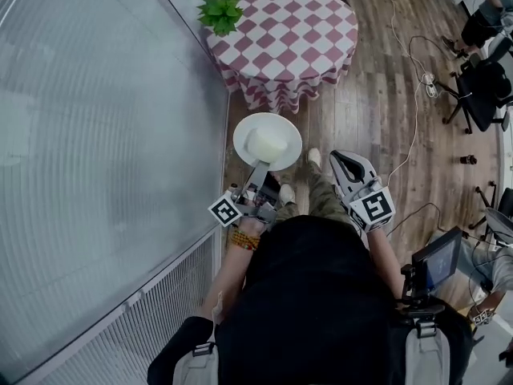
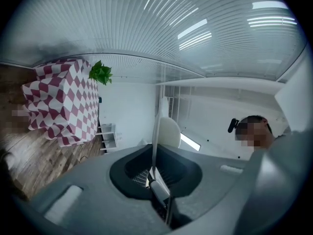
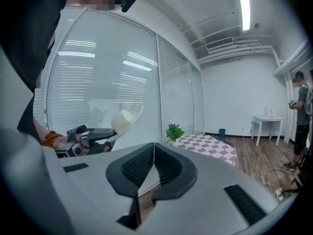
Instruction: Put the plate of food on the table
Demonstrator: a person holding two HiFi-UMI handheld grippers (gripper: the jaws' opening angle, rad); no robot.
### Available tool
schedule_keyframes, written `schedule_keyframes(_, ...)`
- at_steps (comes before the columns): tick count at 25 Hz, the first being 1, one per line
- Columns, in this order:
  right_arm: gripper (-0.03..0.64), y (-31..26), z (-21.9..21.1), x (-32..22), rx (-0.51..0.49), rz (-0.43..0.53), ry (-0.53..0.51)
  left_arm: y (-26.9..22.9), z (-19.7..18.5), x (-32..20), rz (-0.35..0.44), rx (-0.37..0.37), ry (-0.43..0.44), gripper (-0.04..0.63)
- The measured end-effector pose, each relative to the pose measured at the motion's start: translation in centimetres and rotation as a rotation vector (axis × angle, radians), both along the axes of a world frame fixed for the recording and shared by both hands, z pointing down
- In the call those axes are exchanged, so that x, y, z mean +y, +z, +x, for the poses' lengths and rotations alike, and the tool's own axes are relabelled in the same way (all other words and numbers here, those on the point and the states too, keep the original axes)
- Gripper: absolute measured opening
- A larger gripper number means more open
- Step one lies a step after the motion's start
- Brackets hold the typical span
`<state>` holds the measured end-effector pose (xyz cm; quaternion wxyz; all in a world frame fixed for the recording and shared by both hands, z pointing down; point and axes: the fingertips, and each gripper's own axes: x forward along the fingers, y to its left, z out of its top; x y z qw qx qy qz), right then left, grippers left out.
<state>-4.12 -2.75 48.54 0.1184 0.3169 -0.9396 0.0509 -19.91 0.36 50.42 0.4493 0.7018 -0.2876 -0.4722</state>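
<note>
A white plate with a pale block of food hangs above the wooden floor, short of the table with the red-and-white checked cloth. My left gripper is shut on the plate's near rim. In the left gripper view the plate stands edge-on between the closed jaws, with the food to its right. My right gripper is shut and holds nothing. The right gripper view shows its closed jaws, and to the left the plate, the food and the left gripper.
A green potted plant stands on the table's left edge. A glass wall with blinds runs along the left. Cables and office chairs are on the floor at right. A person stands far right by a small white table.
</note>
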Motion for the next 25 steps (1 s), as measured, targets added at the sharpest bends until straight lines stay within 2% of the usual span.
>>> schedule_keyframes(5,0.012,-0.3,-1.4,-3.3,-0.031,-0.016,-0.056,0.4,-0.5,-1.2,-0.053,0.008,-0.056,0.015)
schedule_keyframes(8,0.011,-2.0,-2.2,-6.3,-0.065,-0.033,-0.110,-3.1,-0.8,-2.4,-0.053,-0.070,-0.093,0.015)
schedule_keyframes(10,0.012,-2.8,-3.5,-11.7,-0.090,-0.065,-0.150,-5.2,-1.9,-6.6,-0.082,-0.141,-0.129,0.015)
schedule_keyframes(12,0.011,-3.6,-4.5,-18.8,-0.102,-0.101,-0.171,-6.7,-3.1,-12.7,-0.136,-0.166,-0.160,0.015)
schedule_keyframes(15,0.012,-3.9,-5.9,-26.9,-0.121,-0.121,-0.182,-7.4,-4.6,-19.1,-0.164,-0.110,-0.211,0.015)
schedule_keyframes(18,0.012,-2.8,-6.6,-29.2,-0.130,-0.108,-0.195,-5.6,-5.4,-20.6,-0.159,-0.059,-0.260,0.015)
schedule_keyframes(21,0.011,-1.7,-5.7,-32.7,-0.116,-0.126,-0.187,-3.6,-4.7,-24.6,-0.220,-0.054,-0.249,0.015)
schedule_keyframes(25,0.011,-0.6,-2.6,-41.5,-0.093,-0.151,-0.096,-1.1,-3.3,-34.9,-0.304,-0.092,-0.180,0.015)
